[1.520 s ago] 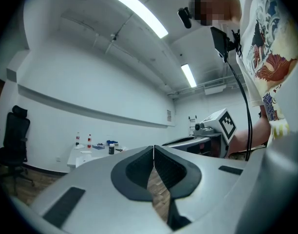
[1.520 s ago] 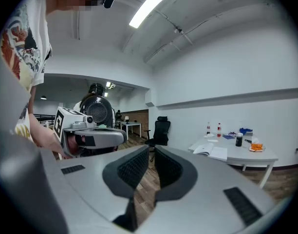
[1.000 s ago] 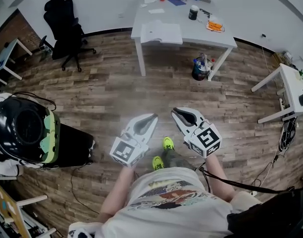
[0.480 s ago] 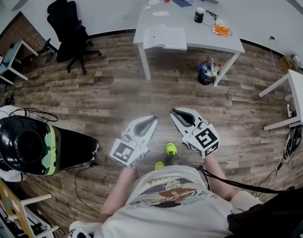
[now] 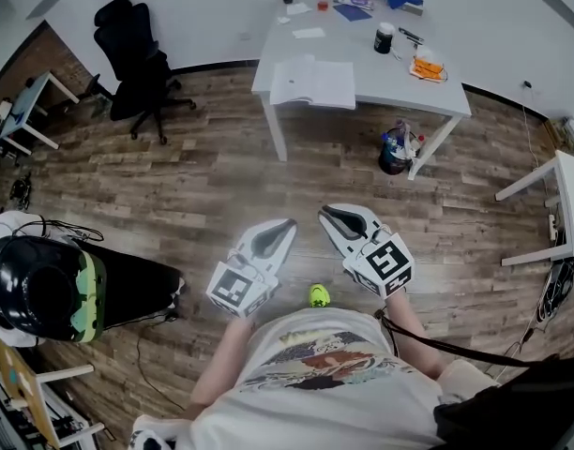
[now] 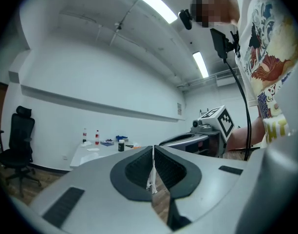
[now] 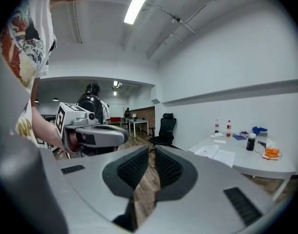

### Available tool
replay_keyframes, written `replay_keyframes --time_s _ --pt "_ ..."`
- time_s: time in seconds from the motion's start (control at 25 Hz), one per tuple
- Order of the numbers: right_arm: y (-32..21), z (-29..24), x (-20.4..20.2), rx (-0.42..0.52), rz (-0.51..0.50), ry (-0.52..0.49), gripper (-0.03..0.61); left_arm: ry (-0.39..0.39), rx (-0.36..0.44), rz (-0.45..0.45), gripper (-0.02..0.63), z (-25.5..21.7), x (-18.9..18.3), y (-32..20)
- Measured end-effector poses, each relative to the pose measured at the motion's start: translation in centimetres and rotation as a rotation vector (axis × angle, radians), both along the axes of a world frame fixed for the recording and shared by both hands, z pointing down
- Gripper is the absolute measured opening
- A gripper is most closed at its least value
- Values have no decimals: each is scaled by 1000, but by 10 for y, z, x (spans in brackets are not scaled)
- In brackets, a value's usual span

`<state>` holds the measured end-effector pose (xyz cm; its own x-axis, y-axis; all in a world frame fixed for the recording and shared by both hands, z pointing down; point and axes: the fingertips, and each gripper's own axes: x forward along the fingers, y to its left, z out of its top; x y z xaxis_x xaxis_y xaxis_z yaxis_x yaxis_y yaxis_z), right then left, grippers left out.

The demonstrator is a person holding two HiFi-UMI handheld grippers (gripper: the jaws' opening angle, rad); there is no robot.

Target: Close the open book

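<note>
Shifted since earlier: table (image 5: 385, 75) and open book (image 5: 313, 82), lower in head view | lies flat at near table edge, well ahead | left gripper (image 5: 287, 223), right gripper (image 5: 326, 214): closed, empty | likely light, floppy (lift one outer edge)

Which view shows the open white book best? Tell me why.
Head view: the open white book lies whole, seen from above, on the white table. Right gripper view shows it foreshortened; left gripper view barely shows it.
</note>
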<state>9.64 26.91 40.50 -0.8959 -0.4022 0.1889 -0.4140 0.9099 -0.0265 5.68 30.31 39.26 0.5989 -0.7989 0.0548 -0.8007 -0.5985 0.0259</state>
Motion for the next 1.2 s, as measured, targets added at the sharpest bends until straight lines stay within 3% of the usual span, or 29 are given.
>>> replay_keyframes --time_s 0.6,0.92,1.2 --pt "-59 5 -2 -10 -55 25 31 -12 -20 -63 14 3 -1 -61" --pt "-107 13 -20 -19 -34 42 32 1 -50 -48 14 14 -22 -108" --pt "-164 9 -45 -13 1 53 32 9 -23 -18 14 7 -51 -171"
